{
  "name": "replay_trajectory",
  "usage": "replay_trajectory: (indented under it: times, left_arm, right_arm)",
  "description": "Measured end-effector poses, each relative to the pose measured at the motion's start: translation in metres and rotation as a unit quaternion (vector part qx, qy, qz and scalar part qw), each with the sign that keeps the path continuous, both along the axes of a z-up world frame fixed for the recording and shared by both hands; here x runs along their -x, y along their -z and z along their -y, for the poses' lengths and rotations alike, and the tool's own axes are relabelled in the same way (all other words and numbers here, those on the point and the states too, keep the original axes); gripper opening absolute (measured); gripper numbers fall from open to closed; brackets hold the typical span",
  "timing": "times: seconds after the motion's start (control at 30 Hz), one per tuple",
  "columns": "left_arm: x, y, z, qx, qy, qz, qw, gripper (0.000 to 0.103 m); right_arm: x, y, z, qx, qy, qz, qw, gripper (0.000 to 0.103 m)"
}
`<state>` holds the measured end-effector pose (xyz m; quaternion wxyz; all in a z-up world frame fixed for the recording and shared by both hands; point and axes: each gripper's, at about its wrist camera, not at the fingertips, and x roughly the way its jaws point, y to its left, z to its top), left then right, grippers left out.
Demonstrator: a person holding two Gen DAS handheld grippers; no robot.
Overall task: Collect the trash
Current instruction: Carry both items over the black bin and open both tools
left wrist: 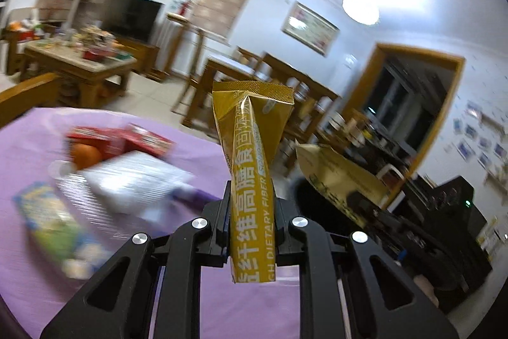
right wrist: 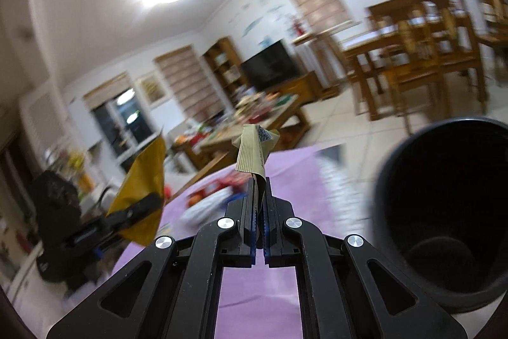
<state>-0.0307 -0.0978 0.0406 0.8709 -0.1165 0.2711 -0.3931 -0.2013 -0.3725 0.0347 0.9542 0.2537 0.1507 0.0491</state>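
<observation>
Both pairs of fingers are clamped tight, each on a piece of trash. The left gripper [left wrist: 250, 208] pinches a long yellow fibre-drink sachet [left wrist: 250, 148] that stands up between its jaws, and the right gripper [right wrist: 260, 212] nips a crumpled tan wrapper [right wrist: 254, 153] by its lower end. Both pieces hang in the air above the purple tablecloth [right wrist: 285, 173]. The step in hand looks like the carry to the bin: a black trash bin [right wrist: 444, 212] stands open-mouthed just beside the table edge, close on the right gripper's right. Next, I judge, each gripper must come over that mouth and let go, the right one first since it is nearer. More litter lies on the cloth: a white plastic packet [left wrist: 133, 180], a blue-and-green wrapper [left wrist: 54, 221], red cartons [left wrist: 123, 140] and an orange [left wrist: 85, 156], all blurred. Nothing stands between the grippers and the bin, though the two held pieces are near each other and could brush.
</observation>
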Motion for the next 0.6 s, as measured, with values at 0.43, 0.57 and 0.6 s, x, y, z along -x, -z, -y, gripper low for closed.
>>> replay_trajectory:
  times: [0.43, 0.57, 0.6]
  left_arm:
    - [-0.001, 0.046, 0.179, -0.064, 0.143, -0.073, 0.9848, 0.018]
    - [0.000, 0.059, 0.221, -0.099, 0.156, -0.086, 0.9789, 0.018]
    - [0.001, 0.062, 0.227, -0.106, 0.158, -0.090, 0.9776, 0.018]
  right_arm:
    - [0.076, 0.060, 0.155, -0.020, 0.178, -0.040, 0.983, 0.004]
    - [0.083, 0.081, 0.176, -0.034, 0.193, -0.057, 0.979, 0.004]
    - [0.086, 0.087, 0.180, -0.037, 0.194, -0.060, 0.978, 0.004]
